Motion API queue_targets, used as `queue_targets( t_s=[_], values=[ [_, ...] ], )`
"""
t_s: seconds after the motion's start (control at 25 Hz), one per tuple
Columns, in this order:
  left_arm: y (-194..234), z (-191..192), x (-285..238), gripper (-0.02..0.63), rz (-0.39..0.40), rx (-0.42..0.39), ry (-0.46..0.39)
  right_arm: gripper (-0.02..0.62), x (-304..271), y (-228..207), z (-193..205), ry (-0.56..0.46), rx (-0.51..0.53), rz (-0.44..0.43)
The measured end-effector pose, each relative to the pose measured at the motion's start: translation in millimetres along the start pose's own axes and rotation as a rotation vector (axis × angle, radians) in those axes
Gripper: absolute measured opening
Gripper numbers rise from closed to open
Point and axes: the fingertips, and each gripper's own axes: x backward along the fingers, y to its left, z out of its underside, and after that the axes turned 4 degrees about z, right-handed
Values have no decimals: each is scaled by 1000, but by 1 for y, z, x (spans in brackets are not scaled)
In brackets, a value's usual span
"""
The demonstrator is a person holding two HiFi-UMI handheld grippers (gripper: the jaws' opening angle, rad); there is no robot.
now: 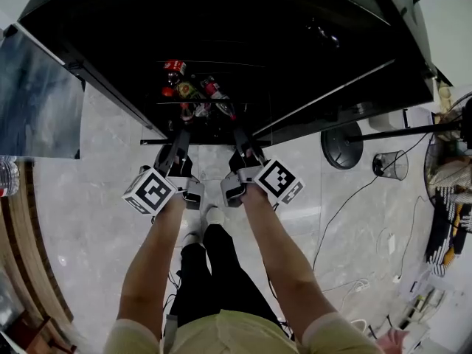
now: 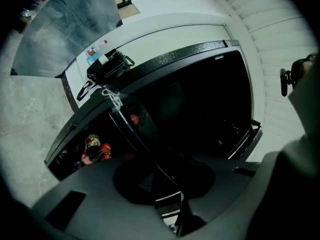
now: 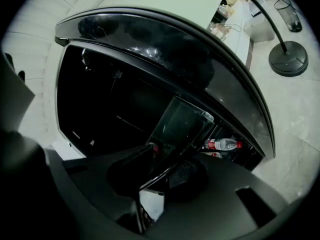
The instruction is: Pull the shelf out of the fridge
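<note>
A black fridge [image 1: 221, 21] stands open in front of me, seen from above. Its glass shelf [image 1: 210, 130] carries several bottles [image 1: 214, 91], some with red caps. My left gripper [image 1: 179, 135] reaches to the shelf's front edge on the left, and my right gripper [image 1: 242, 135] to the same edge on the right. In the left gripper view the glass shelf [image 2: 135, 129] runs between the jaws of the left gripper [image 2: 165, 184], which grip its edge. In the right gripper view the right gripper [image 3: 160, 171] is likewise shut on the shelf [image 3: 180, 121], with a bottle [image 3: 222, 144] lying beyond.
A grey panel [image 1: 37, 94] stands at the fridge's left. On the marble floor to the right are a round stand base [image 1: 341, 144], a wire bin [image 1: 391, 164] and loose cables [image 1: 346, 205]. The person's legs are directly below the grippers.
</note>
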Motion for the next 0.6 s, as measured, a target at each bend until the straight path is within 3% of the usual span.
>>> queue_targets(
  t_s=[0.6],
  values=[
    [-28, 12, 51, 71, 56, -45, -7, 82, 54, 13, 26, -23, 44, -48]
  ],
)
